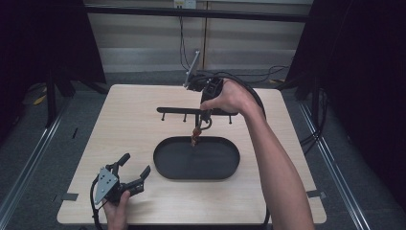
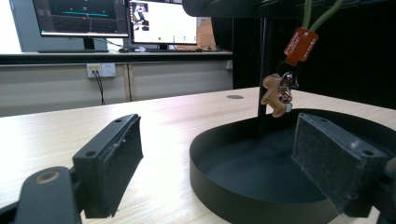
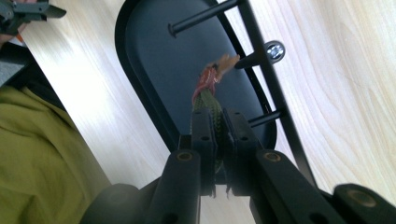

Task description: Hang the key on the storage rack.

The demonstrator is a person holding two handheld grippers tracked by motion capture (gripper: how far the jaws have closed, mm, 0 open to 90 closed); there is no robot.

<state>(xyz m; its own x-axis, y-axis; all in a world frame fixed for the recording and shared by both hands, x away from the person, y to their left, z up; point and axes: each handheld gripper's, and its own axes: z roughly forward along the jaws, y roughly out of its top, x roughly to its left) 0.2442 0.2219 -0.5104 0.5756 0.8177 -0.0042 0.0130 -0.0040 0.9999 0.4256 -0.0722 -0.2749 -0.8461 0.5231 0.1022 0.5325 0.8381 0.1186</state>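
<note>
At the near left corner of the desk (image 1: pixel 129 110) the left tool (image 1: pixel 135 175) rested low in the person's hand, its two black jaws spread wide with nothing between them, pointed toward the middle of the desk. In the left gripper view those open jaws framed the near rim of a black oval tray (image 1: pixel 165 165), which lay flat at the centre of the desk, somewhat toward the near edge. Behind the tray, toward the far edge, stood a black rack (image 1: pixel 174 110) with a crossbar and short pegs sticking out. Over the far rim of the tray hung a keychain (image 2: pixel 280 93): an olive cord (image 3: pixel 211 105), an orange tag (image 2: pixel 301 45), a metal ring and a small gingerbread-man charm at the bottom. The right tool (image 3: pixel 216 130) came down from above, held in the hand reaching in from the right, and its jaws were closed narrow on the cord, with the tag and charm dangling free below the tips, just beside one of the pegs and clear of the tray floor. The keychain looked light and limp; the cord would likely bend and swing, and the charm might twist on its ring, so the cord just above the tag seemed the sensible place to grip, which was about where the pinch sat. The left tool was well apart from the keychain.
</note>
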